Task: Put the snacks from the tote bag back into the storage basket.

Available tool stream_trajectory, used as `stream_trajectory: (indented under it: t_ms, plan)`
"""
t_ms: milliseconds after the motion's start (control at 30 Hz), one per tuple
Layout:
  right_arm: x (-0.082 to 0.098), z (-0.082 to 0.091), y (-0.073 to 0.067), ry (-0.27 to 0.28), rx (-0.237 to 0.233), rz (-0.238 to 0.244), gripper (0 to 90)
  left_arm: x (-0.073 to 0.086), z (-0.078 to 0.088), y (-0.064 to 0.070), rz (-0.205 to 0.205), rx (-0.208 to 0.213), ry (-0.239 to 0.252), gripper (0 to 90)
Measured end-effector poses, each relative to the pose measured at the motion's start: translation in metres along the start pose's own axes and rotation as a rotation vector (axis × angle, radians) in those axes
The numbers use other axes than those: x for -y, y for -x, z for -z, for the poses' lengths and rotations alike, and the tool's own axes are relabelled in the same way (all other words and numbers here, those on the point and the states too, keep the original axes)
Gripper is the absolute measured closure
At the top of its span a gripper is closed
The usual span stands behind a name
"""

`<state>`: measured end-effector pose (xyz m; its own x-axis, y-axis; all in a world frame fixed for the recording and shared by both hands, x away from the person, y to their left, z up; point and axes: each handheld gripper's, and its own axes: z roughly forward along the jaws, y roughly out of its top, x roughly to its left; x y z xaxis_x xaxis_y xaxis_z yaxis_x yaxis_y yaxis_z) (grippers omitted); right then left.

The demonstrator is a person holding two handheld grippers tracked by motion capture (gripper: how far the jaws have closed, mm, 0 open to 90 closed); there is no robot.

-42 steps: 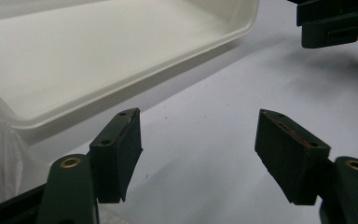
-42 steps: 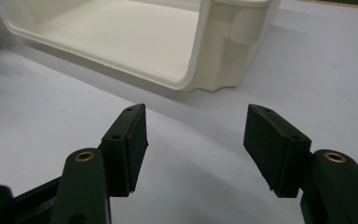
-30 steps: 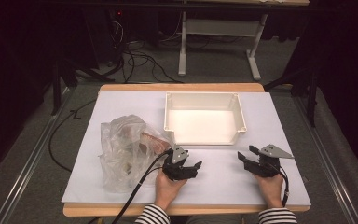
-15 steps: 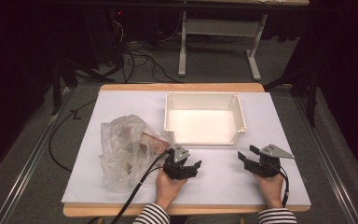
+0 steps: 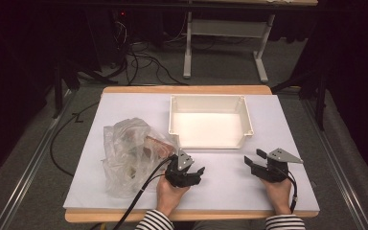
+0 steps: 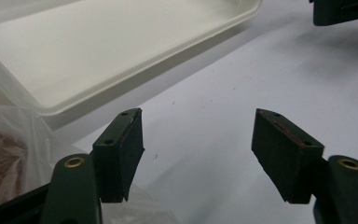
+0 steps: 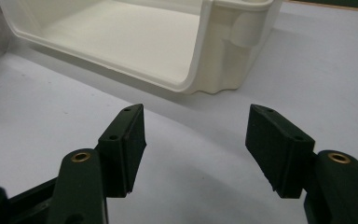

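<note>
Little has changed over the last second: both hands rest at the near edge of the table (image 5: 124,100) as before. The left gripper (image 5: 191,173) sits just beside the bag (image 5: 124,153), jaws spread wide with nothing between them. The right gripper (image 5: 256,160) is also wide apart and empty, near the tray (image 5: 210,100). The bag lies left of the tray, untouched, so the work looks not yet begun; 2 empty grippers suggest a reach for the bag next.

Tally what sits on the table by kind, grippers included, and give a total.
Clear plastic bag, with brownish contents I cannot identify: 1
White bin, empty: 1
Hand-held grippers, both open with nothing between the fingers: 2, the left gripper and the right gripper
Total: 4
</note>
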<state>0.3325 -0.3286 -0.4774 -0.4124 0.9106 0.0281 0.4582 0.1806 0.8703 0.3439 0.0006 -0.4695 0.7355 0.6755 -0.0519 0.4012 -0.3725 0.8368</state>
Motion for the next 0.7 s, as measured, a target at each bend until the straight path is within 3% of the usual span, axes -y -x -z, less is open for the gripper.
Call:
stream_trajectory:
  t_ms: [300,367,433,500,700]
  plan:
    - [0.0,0.0,-0.001,-0.001,0.005,0.014,37.8,0.0,0.029,0.01,-0.036,0.005,-0.007,28.7]
    - [0.0,0.0,-0.001,-0.001,0.005,0.016,37.7,0.0,0.043,0.012,-0.047,-0.005,-0.001,28.1]
    - [0.0,0.0,-0.001,-0.001,0.005,0.016,37.6,0.0,0.047,0.013,-0.054,-0.021,-0.004,27.7]
    - [0.0,-0.001,-0.001,-0.003,0.009,0.014,37.5,-0.001,0.056,0.015,-0.076,-0.066,-0.017,28.2]
    - [-0.001,-0.002,-0.003,-0.016,0.021,0.023,37.4,-0.009,0.089,0.006,-0.065,-0.153,0.014,25.0]
